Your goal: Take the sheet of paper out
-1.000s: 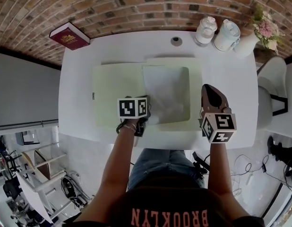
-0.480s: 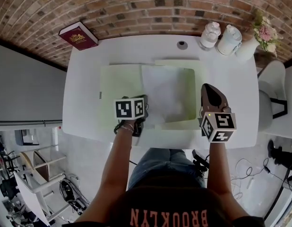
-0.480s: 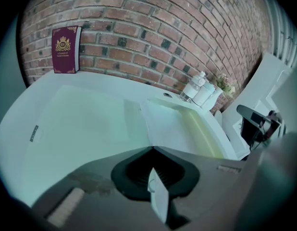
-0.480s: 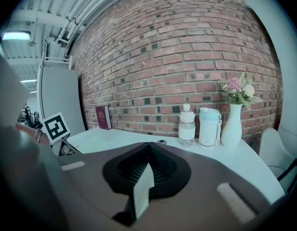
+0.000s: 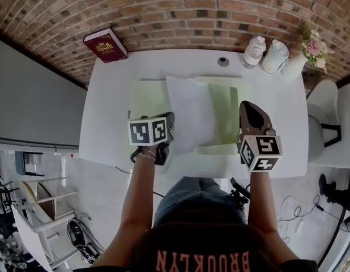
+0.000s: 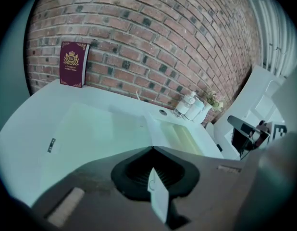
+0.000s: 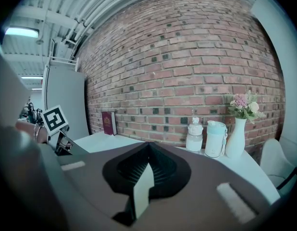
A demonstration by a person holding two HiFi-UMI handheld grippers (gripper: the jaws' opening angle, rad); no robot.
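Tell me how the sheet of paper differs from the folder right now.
The sheet of paper is white; the folder is pale green. The sheet of paper is narrower than the opened folder. The left gripper pinches the sheet's near corner, while the right gripper pinches the folder's right edge. Both are thin and clamped in shut jaws.

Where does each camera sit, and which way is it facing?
Head view: on the person's head, facing steeply down at the table; both forearms, the left gripper and the right gripper show.
Left gripper view: on the left gripper, facing down along its jaws, shut on the sheet of paper, toward the brick wall.
Right gripper view: on the right gripper, facing nearly level along its jaws, shut on the green folder, toward that wall.
Shared: all three show the red book.
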